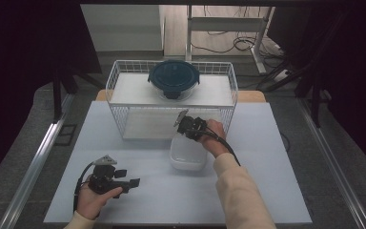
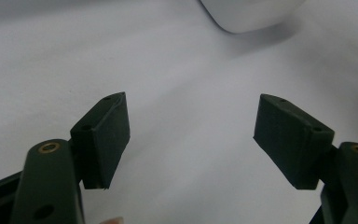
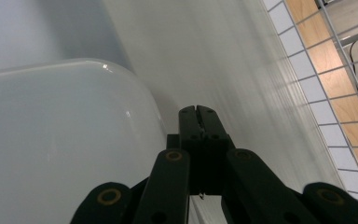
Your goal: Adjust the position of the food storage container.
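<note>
Both claws differed: our right gripper pinched the white container's rim mid-frame, needing level lifting; left gripper gaped empty

The left gripper, held low in the person's left hand, points to the person's right with its jaws spread wide apart. The right gripper reaches forward on an outstretched cream-sleeved forearm, gripped by the right hand, its jaws pressed together.
</note>
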A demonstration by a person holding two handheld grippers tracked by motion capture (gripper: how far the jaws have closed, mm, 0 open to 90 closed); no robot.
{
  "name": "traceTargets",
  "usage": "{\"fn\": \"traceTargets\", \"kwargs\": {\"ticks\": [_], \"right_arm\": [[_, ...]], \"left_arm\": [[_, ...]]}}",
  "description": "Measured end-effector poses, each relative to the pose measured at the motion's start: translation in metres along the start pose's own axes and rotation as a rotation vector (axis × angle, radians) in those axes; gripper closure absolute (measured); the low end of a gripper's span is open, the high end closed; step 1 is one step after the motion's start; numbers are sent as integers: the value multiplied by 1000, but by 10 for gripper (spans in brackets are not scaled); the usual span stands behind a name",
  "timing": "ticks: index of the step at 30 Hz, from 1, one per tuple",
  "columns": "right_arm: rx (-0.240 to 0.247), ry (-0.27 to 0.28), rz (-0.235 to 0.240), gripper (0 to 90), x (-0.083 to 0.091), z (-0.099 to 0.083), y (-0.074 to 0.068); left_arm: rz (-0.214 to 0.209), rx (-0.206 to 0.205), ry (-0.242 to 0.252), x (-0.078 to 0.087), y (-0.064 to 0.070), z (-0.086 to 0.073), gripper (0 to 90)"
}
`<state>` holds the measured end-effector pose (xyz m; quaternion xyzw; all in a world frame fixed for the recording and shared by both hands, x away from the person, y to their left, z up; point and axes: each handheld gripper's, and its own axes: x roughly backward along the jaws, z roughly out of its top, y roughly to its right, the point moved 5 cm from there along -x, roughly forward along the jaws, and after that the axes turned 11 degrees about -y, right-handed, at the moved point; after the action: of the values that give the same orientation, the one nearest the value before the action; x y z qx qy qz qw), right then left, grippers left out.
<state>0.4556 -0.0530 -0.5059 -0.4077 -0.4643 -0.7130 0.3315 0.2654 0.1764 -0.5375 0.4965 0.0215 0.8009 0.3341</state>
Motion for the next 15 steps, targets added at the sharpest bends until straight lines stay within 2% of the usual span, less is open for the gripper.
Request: {"fn": "traceTargets", "kwargs": {"ticks": [6, 15], "right_arm": [[41, -2, 19, 896, 5, 2, -12], [122, 9, 74, 895, 14, 2, -30]], "left_arm": [[-1, -5, -3, -1, 2, 0, 260], [-3, -6, -10, -3, 2, 0, 260]]}}
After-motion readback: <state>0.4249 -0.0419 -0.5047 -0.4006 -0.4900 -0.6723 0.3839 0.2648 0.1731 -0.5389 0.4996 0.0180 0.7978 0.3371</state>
